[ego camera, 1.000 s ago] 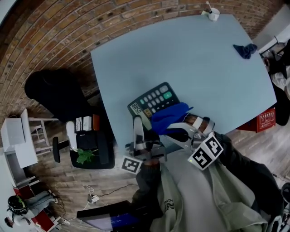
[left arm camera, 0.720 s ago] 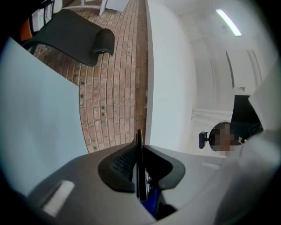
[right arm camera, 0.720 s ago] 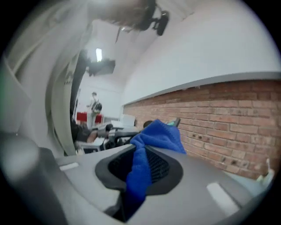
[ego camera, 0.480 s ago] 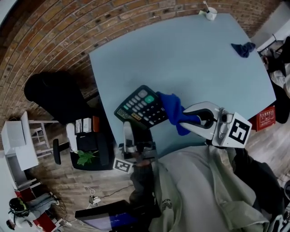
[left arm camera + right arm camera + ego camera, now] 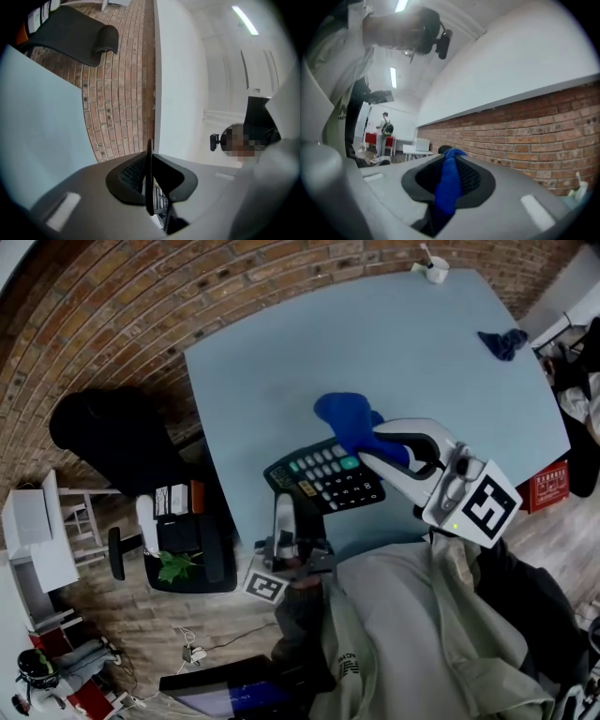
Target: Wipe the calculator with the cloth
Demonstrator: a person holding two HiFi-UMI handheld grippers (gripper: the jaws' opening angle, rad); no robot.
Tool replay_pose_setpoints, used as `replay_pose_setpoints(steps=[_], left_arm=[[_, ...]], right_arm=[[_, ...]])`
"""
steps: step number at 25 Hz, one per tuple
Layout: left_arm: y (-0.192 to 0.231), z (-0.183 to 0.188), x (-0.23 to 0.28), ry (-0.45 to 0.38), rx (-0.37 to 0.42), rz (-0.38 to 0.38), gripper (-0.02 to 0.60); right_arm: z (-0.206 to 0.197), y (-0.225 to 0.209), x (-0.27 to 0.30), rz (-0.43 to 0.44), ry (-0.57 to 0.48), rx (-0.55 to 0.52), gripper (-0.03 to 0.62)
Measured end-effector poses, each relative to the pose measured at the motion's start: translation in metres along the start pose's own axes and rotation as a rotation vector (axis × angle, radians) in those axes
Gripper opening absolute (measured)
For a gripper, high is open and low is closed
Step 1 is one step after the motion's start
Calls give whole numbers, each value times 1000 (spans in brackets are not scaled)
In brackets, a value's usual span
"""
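Calculator (image 5: 328, 481), dark with pale keys, is pinched by its near end in the left gripper (image 5: 284, 509), over the pale blue table's (image 5: 375, 343) near edge. The right gripper (image 5: 377, 448) clamps a blue cloth (image 5: 345, 418) bunched at the calculator's far end. Another blue cloth (image 5: 502, 341) lies near the far right corner, and a white cup (image 5: 434, 268) stands at the far edge.

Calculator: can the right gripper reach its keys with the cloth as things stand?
Probably yes: the right gripper holds the cloth beside the calculator, which the left gripper grips, keys uncovered; nothing lies between.
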State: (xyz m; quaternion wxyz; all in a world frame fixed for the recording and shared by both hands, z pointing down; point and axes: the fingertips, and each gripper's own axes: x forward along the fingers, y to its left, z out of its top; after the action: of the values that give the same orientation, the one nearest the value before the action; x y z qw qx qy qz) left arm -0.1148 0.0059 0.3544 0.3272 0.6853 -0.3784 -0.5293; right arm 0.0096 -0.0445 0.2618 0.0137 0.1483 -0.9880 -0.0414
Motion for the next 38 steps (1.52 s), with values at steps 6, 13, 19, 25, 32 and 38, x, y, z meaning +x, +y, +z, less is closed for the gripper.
replay_pose_setpoints(steps=[6,13,19,25,32,38], left_arm=[[4,9,4,28,193,96,37],[2,-10,12,93,260,101,49],[3,5,3,45,306,126,48],[7,-13,9,84,289,124,51],[3,0,5,51,297,130,51],[13,0,1,36,261,146,55]], right_arm=[[-58,47,12,-39,428,-377,61],[-75,82,43,69,422,-290,61],[-65,5,27,-175,398,-267,61],[-77,63,51,-8,444,-172,61],[-66,11,49,-174,377,-223,61],[-99,57,31,-46,494,-128,61]])
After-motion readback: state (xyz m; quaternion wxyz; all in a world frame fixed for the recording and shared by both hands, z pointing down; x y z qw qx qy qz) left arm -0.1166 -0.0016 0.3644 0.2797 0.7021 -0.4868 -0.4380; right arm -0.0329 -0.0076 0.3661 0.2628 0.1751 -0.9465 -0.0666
